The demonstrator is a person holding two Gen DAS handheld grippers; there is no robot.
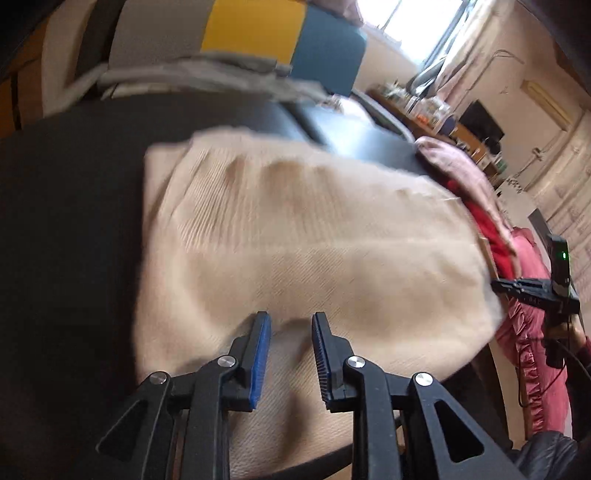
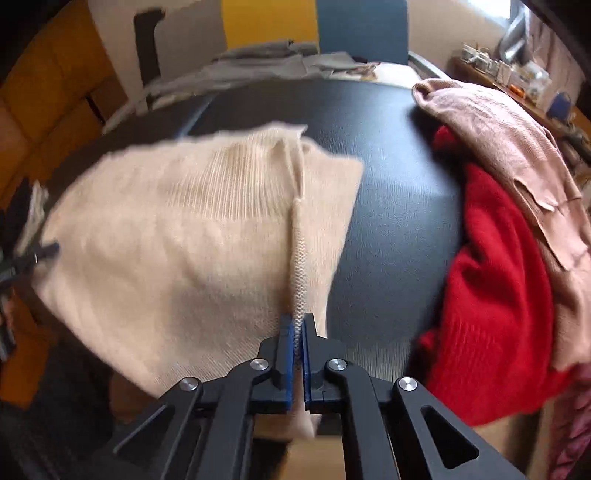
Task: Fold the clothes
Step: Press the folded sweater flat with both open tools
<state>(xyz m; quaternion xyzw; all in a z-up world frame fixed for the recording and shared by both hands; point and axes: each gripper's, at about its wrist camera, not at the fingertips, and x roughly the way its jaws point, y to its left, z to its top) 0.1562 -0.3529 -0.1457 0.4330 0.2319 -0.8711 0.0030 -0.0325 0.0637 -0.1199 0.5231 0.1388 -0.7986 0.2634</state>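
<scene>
Beige knit [image 2: 177, 236] lies on the black table [image 2: 391, 192] mostly left of the right claw [image 2: 296, 325], which pinches its ribbed edge, while the left claw [image 1: 290, 332] hangs open over its near side.

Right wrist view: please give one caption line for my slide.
Right gripper pinches the beige sweater edge above a black table.

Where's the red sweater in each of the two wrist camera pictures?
Left wrist: the red sweater shows as a thin strip at the right edge, beyond the beige sweater.
Right wrist: it fills the right side, under a pink garment.
Shared landmark: the blue chair back behind the black table.
</scene>
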